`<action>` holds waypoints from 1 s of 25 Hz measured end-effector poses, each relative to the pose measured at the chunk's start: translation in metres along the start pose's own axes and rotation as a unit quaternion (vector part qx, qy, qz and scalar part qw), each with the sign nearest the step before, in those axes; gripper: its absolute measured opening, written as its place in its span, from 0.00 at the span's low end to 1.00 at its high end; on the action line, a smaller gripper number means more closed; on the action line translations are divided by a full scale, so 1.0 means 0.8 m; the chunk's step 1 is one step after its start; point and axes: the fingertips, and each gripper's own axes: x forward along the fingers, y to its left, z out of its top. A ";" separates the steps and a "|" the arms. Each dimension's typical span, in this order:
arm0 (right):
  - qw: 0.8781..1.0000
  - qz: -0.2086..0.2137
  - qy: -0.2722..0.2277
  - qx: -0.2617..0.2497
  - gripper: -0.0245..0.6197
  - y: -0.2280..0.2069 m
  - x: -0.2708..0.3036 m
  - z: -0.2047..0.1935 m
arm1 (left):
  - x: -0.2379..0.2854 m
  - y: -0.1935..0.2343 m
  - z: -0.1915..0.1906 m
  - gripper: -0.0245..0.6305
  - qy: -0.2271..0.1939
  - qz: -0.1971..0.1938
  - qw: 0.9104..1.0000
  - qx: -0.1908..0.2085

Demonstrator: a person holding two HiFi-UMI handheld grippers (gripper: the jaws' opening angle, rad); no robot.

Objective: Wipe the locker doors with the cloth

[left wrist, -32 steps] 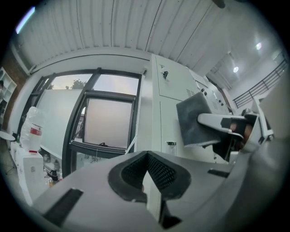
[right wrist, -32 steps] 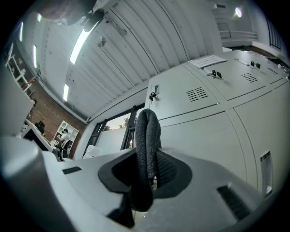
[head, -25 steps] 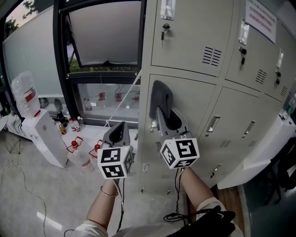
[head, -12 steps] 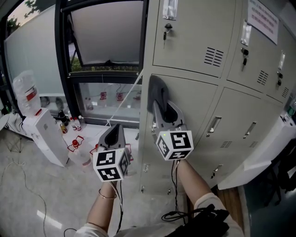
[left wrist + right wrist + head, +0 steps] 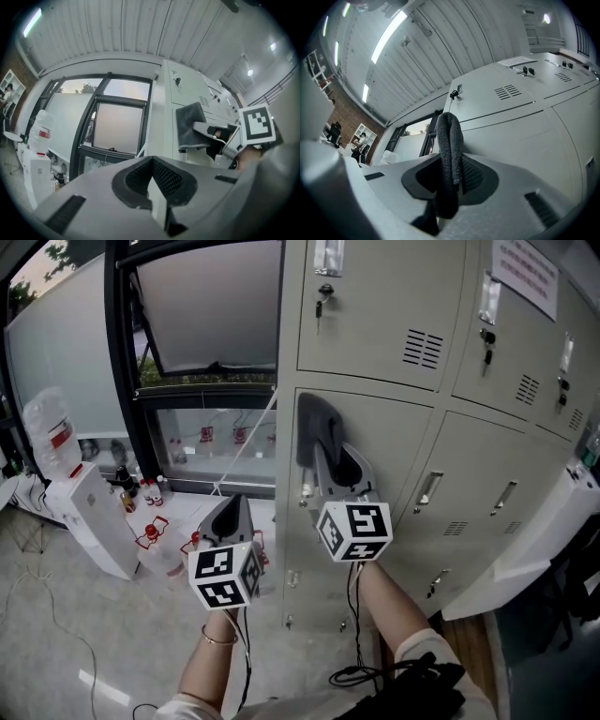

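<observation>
Head view shows the right gripper [image 5: 328, 465], fingers pinching the grey cloth [image 5: 315, 426], which stands tall against the locker door [image 5: 412, 442] at 12 o'clock. The left gripper [image 5: 233, 510], closed and empty, hangs at 8 o'clock, off the door.

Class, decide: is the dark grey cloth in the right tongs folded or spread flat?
Folded: dark grey cloth doubles over itself, pinched between the right tongs.
</observation>
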 end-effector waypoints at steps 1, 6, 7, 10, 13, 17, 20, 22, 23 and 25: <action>1.000 -0.003 0.000 0.003 0.15 -0.004 -0.002 0.000 | 0.001 -0.004 -0.001 0.04 0.001 -0.002 1.000 0.000; 1.000 -0.016 -0.001 0.014 0.15 -0.026 -0.012 0.004 | 0.003 -0.025 -0.006 0.04 0.012 -0.013 1.000 0.000; 1.000 -0.019 -0.001 0.015 0.15 -0.031 -0.015 0.005 | 0.003 -0.029 -0.007 0.04 0.014 -0.014 1.000 0.001; 0.999 -0.030 -0.003 0.019 0.15 -0.046 -0.023 0.009 | 0.006 -0.041 -0.008 0.04 0.013 -0.019 1.000 0.001; 0.999 -0.041 -0.004 0.020 0.15 -0.063 -0.032 0.012 | 0.008 -0.053 -0.009 0.04 0.010 -0.022 1.000 0.003; 0.998 -0.053 -0.003 0.019 0.15 -0.084 -0.045 0.014 | 0.012 -0.073 -0.013 0.04 0.012 -0.030 0.999 0.004; 0.998 -0.063 -0.001 0.019 0.15 -0.101 -0.056 0.015 | 0.013 -0.091 -0.017 0.04 0.018 -0.040 0.999 0.004; 0.997 -0.069 -0.002 0.019 0.15 -0.113 -0.062 0.018 | 0.014 -0.103 -0.018 0.04 0.019 -0.045 0.999 0.005; 0.997 -0.072 -0.002 0.019 0.15 -0.119 -0.065 0.019 | 0.015 -0.109 -0.019 0.04 0.020 -0.047 0.999 0.005; 0.997 -0.078 -0.002 0.019 0.15 -0.131 -0.072 0.020 | 0.018 -0.119 -0.020 0.04 0.019 -0.050 0.999 0.006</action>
